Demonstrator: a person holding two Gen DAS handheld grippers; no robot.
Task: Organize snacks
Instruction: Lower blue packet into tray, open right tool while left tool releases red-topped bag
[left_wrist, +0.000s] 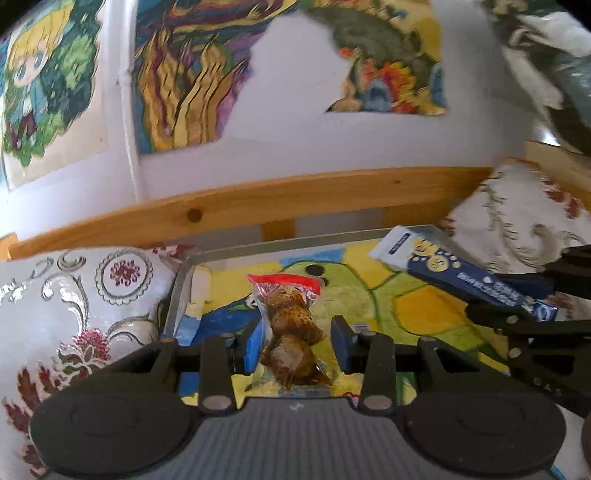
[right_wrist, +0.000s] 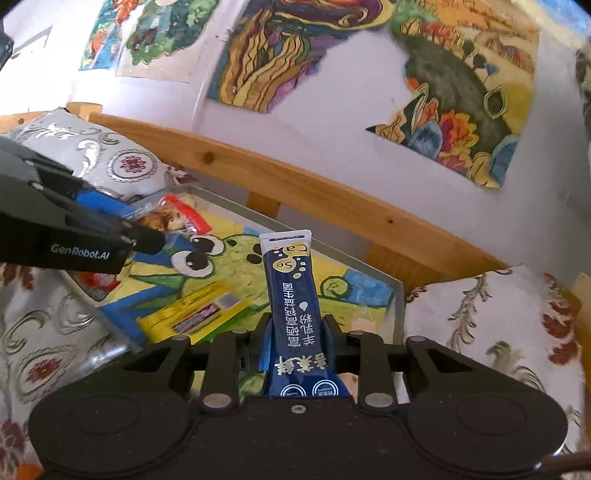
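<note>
A clear packet of brown snack pieces with a red top seal (left_wrist: 291, 325) stands upright between the blue pads of my left gripper (left_wrist: 293, 334), which is shut on it above a metal-rimmed tray (left_wrist: 280, 244) lined with a frog drawing. In the right wrist view the same packet (right_wrist: 162, 218) shows at the left gripper's (right_wrist: 140, 221) tip, over the tray's (right_wrist: 399, 295) far left corner. My right gripper (right_wrist: 295, 332) is shut on a dark blue stick sachet (right_wrist: 293, 295) that points up over the tray. That sachet (left_wrist: 461, 273) appears at the right of the left wrist view.
A flat yellow packet (right_wrist: 195, 314) lies in the tray on the frog drawing. Patterned cushions flank the tray on the left (left_wrist: 74, 295) and right (right_wrist: 498, 325). A wooden rail (left_wrist: 295, 199) runs behind it, below a wall with paintings.
</note>
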